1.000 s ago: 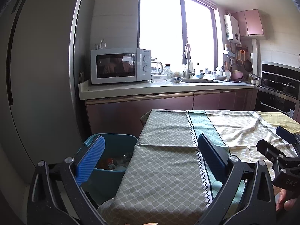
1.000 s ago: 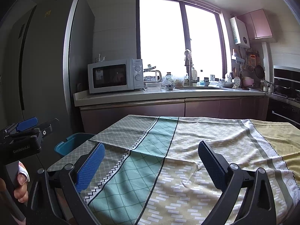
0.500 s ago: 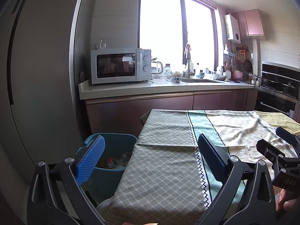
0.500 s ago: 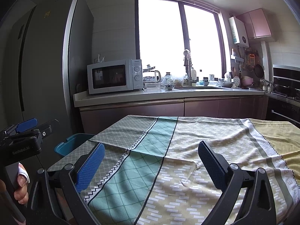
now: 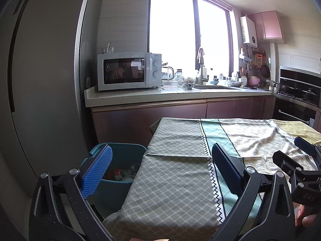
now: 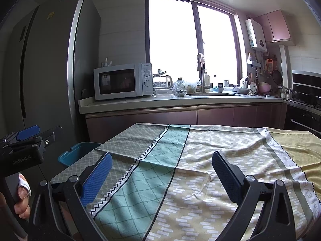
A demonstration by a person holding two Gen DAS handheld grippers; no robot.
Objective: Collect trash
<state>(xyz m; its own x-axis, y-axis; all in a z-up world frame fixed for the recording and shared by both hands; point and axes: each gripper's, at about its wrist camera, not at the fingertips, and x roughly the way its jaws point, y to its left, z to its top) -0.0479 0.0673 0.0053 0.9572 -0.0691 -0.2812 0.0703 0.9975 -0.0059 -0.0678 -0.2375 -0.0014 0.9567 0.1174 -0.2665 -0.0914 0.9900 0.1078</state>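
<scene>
Trash (image 5: pixel 120 173) sits in the teal bin (image 5: pixel 124 150) on the floor, just off the table's left edge. Left gripper (image 5: pixel 160 166) wide, empty, over the tablecloth (image 5: pixel 176 172) near that edge. Right gripper (image 6: pixel 161 170) wide too, empty, mid-cloth.

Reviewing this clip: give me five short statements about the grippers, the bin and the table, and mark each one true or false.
1. The left gripper is open and holds nothing. True.
2. The right gripper is shut on a piece of trash. False: it is open and empty.
3. The blue bin stands beside the table's left edge, with trash inside. True.
4. The tablecloth has bottles and wrappers lying on it. False: no trash shows on it in either view.
5. The microwave sits on the table. False: it sits on the counter by the window.
</scene>
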